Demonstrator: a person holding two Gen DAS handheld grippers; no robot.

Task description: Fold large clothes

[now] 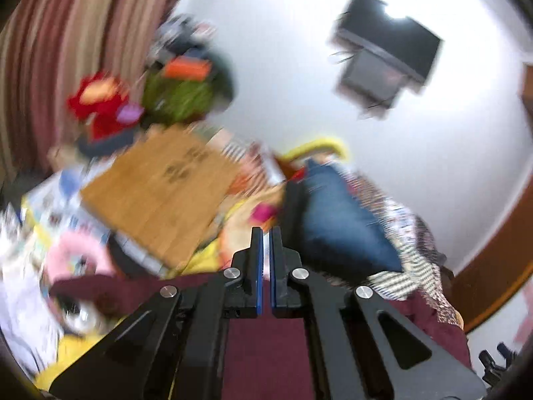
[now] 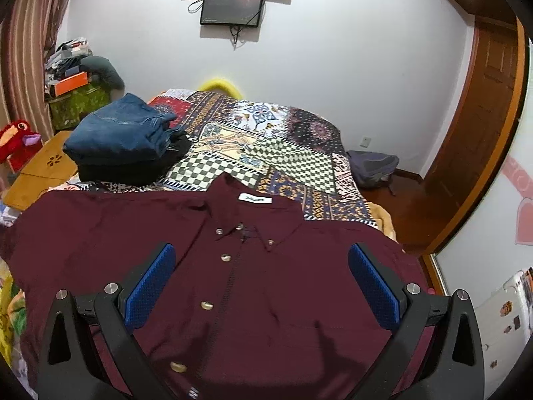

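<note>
maroon shirt (image 2: pixel 260 286) flat, buttoned, collar up-bed, covers near end of bed (image 2: pixel 266 140). thin, soft, limp; likely slides, best pinched at shoulder seam or hem corner. left gripper (image 1: pixel 266 233) shut, pinching cloth unclear. right gripper (image 2: pixel 261 263) wide open, empty, above chest.

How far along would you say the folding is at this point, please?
Done: folded jeans stacked on the bed. In hand: the maroon shirt lies buttoned and flat, unfolded, under the open right gripper; the left gripper is shut. Left: folding the shirt.
</note>
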